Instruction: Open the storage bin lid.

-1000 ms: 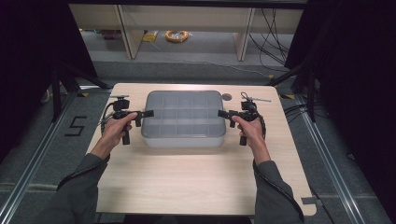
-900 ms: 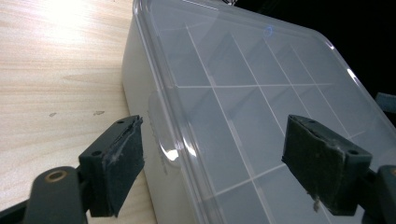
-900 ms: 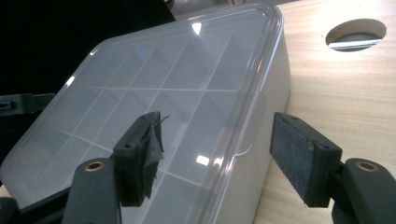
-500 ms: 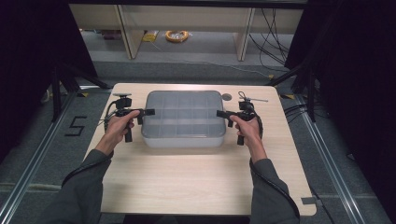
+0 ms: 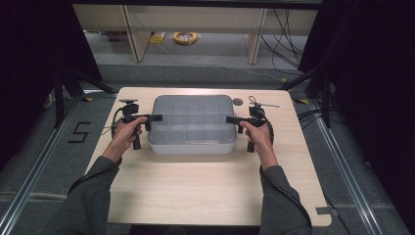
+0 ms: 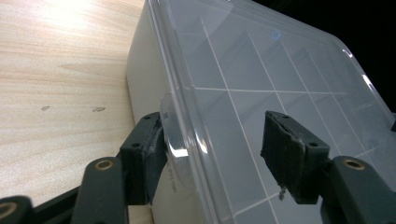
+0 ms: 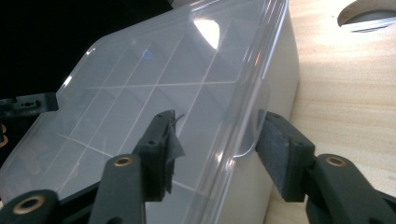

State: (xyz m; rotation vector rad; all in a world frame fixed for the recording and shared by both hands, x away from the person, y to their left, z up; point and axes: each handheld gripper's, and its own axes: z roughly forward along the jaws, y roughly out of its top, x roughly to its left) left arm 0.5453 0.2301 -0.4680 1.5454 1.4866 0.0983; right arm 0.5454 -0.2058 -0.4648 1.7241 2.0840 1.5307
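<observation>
A translucent grey compartment box (image 5: pixel 192 122) with a clear lid lies shut at the middle of the wooden table (image 5: pixel 205 186). My left gripper (image 5: pixel 155 118) is at the box's left end, open. In the left gripper view its jaws (image 6: pixel 217 140) straddle the lid's rim: one pad (image 6: pixel 149 149) rests against the clear latch tab (image 6: pixel 173 135), the other hovers over the lid (image 6: pixel 261 70). My right gripper (image 5: pixel 230 119) mirrors this at the right end, open (image 7: pixel 219 137), one jaw over the lid (image 7: pixel 154 74) and one outside the latch tab (image 7: pixel 254 123).
A round cable hole (image 5: pixel 238 102) sits in the table just behind the box's right corner, and it shows again as a cable hole (image 7: pixel 369 14) in the right gripper view. Bare wood lies in front of the box. Shelving and a yellow cable coil (image 5: pixel 185 36) are on the floor beyond.
Both grippers have edged slightly inward over the ends of the box. The box itself has not moved.
</observation>
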